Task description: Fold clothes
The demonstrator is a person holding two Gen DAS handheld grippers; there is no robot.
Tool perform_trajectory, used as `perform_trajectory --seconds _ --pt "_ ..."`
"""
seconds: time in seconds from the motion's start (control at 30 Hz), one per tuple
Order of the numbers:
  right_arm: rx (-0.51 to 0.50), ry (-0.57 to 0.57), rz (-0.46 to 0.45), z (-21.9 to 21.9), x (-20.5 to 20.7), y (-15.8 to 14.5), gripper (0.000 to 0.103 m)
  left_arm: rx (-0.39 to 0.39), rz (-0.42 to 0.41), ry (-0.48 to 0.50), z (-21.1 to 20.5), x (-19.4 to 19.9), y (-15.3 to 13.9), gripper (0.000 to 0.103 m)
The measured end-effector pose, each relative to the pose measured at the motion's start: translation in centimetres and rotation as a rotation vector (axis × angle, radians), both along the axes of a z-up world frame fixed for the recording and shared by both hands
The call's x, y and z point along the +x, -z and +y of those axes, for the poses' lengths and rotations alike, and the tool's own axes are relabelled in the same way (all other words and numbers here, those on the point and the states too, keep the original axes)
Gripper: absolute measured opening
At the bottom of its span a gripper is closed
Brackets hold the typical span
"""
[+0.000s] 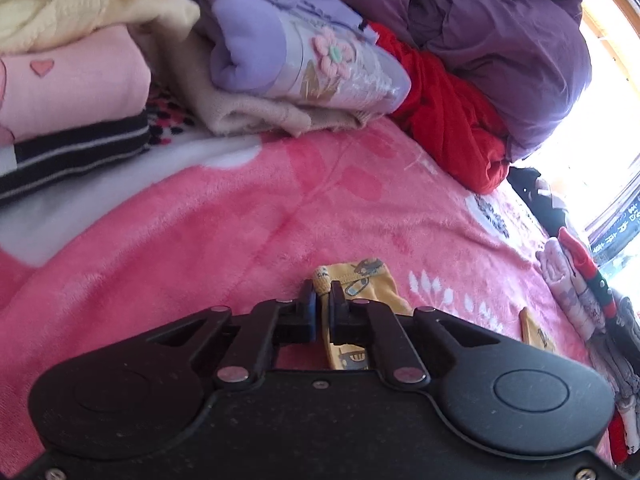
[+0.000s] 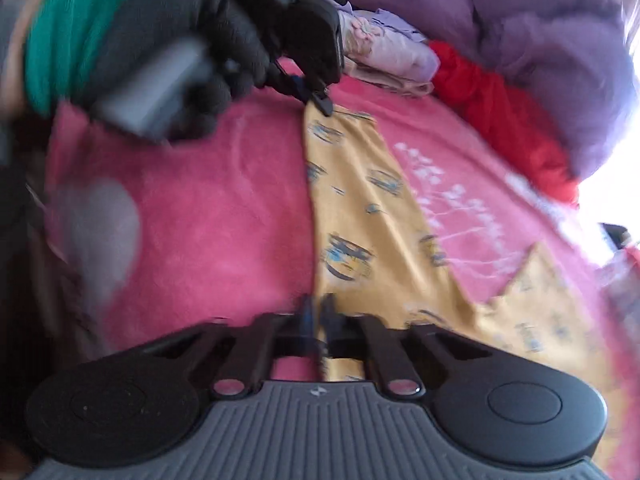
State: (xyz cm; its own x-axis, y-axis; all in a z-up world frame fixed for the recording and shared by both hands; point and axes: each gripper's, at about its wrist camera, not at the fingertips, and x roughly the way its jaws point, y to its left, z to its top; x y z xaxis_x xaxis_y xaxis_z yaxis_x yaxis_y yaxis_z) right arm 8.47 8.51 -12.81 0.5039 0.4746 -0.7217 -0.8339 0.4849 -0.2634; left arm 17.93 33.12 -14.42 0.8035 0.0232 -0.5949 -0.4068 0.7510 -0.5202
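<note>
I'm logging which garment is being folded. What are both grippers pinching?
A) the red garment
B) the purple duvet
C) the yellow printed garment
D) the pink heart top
C: the left gripper and right gripper each close on the yellow printed garment, stretched between them.

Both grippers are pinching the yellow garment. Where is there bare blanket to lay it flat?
The pink blanket is free between the left gripper and the beige folded garment. It is crowded behind: pink folded top, red cloth, purple duvet. The yellow garment is held by the right gripper too.
</note>
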Motion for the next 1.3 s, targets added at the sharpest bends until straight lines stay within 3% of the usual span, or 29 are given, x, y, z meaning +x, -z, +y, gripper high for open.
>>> perform_trajectory --seconds 0.13,0.2,0.23,0.27,0.33,0.43,0.53,0.6,0.63,0.73,0.87,0.93,1.0,1.07,1.2,1.3 --pt "-0.012 -0.033 0.027 -0.6 0.2 0.3 0.003 0.024 0.034 0.021 0.0 0.4 0.2 0.004" --pt "0.011 -0.036 0.013 -0.8 0.1 0.3 0.008 0.037 0.043 0.014 -0.1 0.4 -0.1 0.012" --pt "0.026 -0.037 -0.004 -0.7 -0.2 0.2 0.014 0.046 0.035 -0.004 -0.1 0.2 -0.4 0.016" --pt "0.045 -0.039 -0.021 -0.7 -0.7 -0.1 0.026 0.07 0.026 -0.033 -0.2 0.0 -0.7 0.02" --pt "0.103 -0.055 -0.05 -0.8 -2.2 -0.7 0.046 0.14 0.007 -0.079 -0.6 -0.5 -1.6 0.02" --pt "0.145 -0.079 -0.064 -0.9 -3.8 -1.5 0.046 0.125 -0.06 0.059 -2.1 -0.2 -2.6 0.02" --pt "0.178 -0.081 -0.049 -2.4 -5.3 -1.7 0.046 0.166 -0.009 0.231 -4.7 1.3 -1.8 0.02" --pt "0.187 -0.072 -0.043 -4.0 -6.5 -1.6 0.046 0.212 0.084 0.231 -5.4 2.6 -0.5 0.021" --pt "0.177 -0.063 -0.046 -4.8 -7.0 -1.4 0.046 0.22 0.09 0.207 -5.2 2.7 -0.3 0.021" --pt "0.164 -0.001 -0.081 -7.0 -8.1 -1.2 0.046 0.237 0.05 0.127 -5.0 2.3 -1.3 0.021" --pt "0.174 0.144 -0.143 -8.1 -6.1 -0.9 0.055 0.209 0.013 0.138 -5.7 2.4 -2.0 0.021" --pt "0.181 0.169 -0.106 -7.9 -4.7 -0.4 0.065 0.213 0.008 0.153 -6.6 2.6 -2.2 0.021" --pt "0.131 0.165 0.019 -7.3 -3.2 1.0 0.061 0.212 0.007 0.165 -7.3 2.8 -2.4 0.021" --pt "0.141 0.16 0.032 -7.5 -3.2 0.7 0.061 0.196 0.001 0.17 -7.9 3.2 -2.5 0.021" --pt "0.07 0.104 0.01 -7.6 -5.0 0.0 0.061 0.179 -0.033 0.205 -9.6 3.4 -3.4 0.021" --pt "0.083 0.121 0.056 -9.2 -5.4 -0.1 0.063 0.17 -0.057 0.313 -11.9 3.0 -4.1 0.021"
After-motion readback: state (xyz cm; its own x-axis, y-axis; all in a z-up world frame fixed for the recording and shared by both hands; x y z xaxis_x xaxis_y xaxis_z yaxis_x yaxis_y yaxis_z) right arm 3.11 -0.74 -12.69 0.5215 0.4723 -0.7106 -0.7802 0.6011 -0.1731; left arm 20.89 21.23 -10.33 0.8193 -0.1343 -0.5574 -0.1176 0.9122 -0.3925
